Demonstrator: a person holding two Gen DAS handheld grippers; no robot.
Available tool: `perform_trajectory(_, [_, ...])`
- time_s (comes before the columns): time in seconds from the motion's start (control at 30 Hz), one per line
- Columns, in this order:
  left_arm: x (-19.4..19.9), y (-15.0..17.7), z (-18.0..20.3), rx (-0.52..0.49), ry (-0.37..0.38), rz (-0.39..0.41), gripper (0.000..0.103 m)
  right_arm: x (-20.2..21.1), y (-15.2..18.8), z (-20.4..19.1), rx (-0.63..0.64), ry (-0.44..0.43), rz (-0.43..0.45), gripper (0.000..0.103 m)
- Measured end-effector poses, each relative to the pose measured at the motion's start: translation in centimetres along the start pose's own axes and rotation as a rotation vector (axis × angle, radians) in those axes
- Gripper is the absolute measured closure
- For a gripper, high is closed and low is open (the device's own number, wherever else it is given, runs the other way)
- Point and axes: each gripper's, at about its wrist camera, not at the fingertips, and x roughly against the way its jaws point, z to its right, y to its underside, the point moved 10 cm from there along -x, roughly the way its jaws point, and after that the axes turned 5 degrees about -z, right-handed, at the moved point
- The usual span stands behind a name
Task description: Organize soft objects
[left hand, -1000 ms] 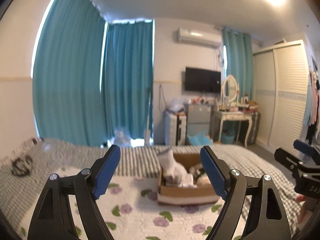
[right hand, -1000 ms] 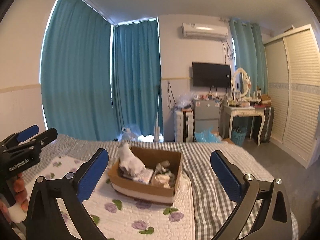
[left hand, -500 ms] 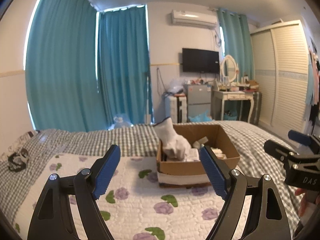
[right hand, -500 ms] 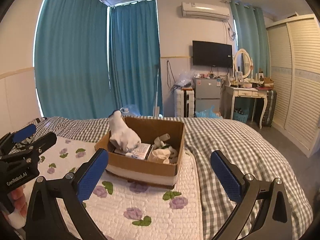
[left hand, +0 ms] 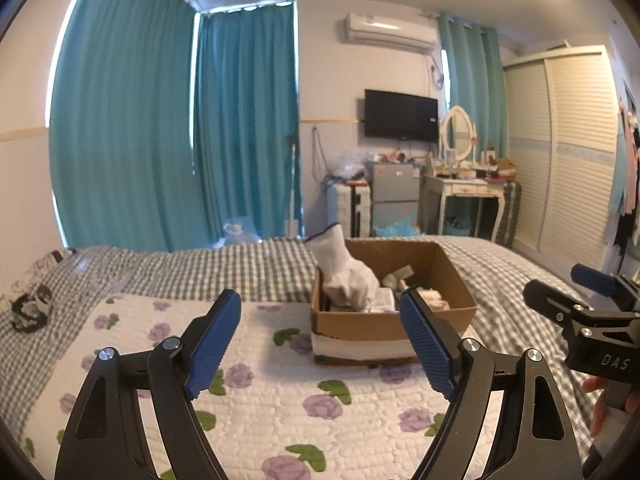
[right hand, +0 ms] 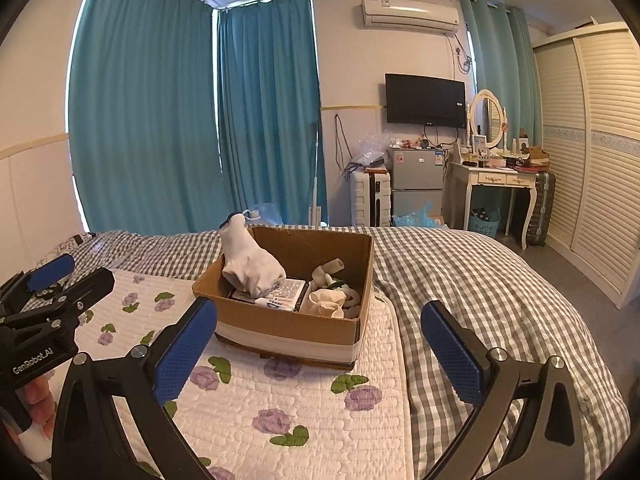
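Note:
A brown cardboard box (left hand: 384, 322) (right hand: 288, 322) sits on a white quilt with purple flowers (left hand: 256, 392) (right hand: 304, 400) on the bed. A white sock (left hand: 346, 276) (right hand: 250, 264) sticks up from the box's left side. Rolled cream socks (right hand: 328, 302) and a flat printed packet (right hand: 282, 294) lie inside. My left gripper (left hand: 320, 344) is open and empty, a little short of the box. My right gripper (right hand: 320, 344) is open and empty, also short of the box. Each gripper shows at the edge of the other's view.
A grey checked bedspread (right hand: 472, 280) covers the bed. A dark bundle (left hand: 32, 308) lies at the bed's far left. Beyond the bed stand teal curtains (left hand: 168, 140), a small fridge (right hand: 416, 180), a white dressing table (right hand: 500, 184) and a slatted wardrobe (right hand: 592, 152).
Both grippers have tilted down and moved closer to the box, which now looks larger and lower in both views. Both stay open and empty.

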Motion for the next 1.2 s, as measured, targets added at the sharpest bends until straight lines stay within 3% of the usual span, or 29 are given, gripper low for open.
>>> perform_trajectory(1.2, [-0.07,0.03,-0.26,0.011,0.008,-0.009,0.020,0.48,-0.52,-0.05,-0.017,-0.003,0.005,0.000])
